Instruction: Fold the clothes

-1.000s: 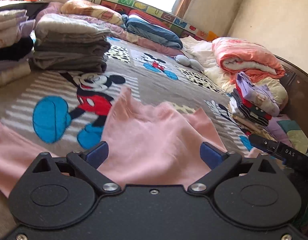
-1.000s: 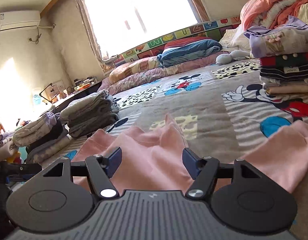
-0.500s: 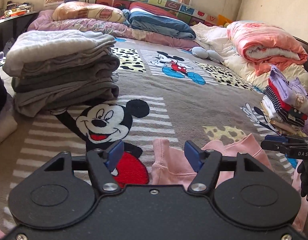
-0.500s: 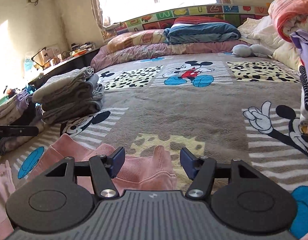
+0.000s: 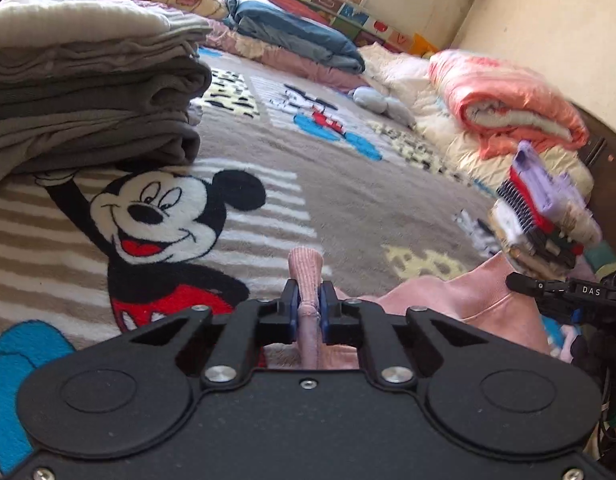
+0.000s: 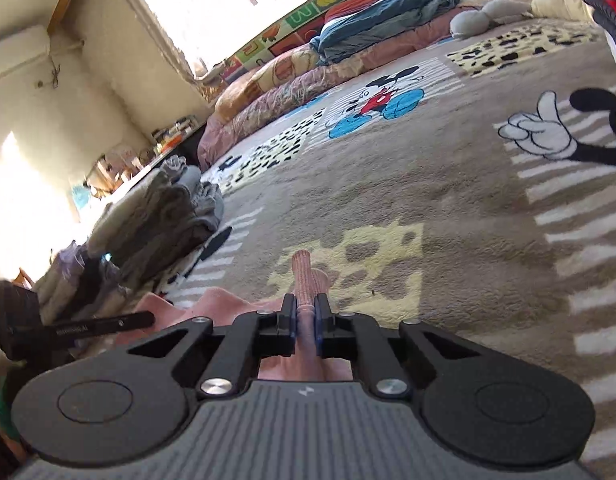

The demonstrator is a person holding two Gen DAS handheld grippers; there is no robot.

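fingers: left gripper [image 5: 308, 300] and right gripper [image 6: 304, 316] each pinch a ribbed edge of the pink top [image 5: 460, 300].
room: open fleecy blanket [image 6: 448, 200] ahead.
edges: grey folded stack [image 5: 87, 92] left, striped pile [image 5: 544, 216] right.

Bed [image 5: 348, 208] w/ brown Mickey blanket [image 5: 155, 216]. Lying on it: pink top [image 5: 460, 300] up front, grey folded stack [image 5: 91, 92] on left, mixed folded pile [image 5: 544, 216] on right, coral duvet roll [image 5: 504, 100] further back, blue bedding [image 5: 299, 36] + pillows by the far wall, grey plush [image 5: 382, 102] nearby.
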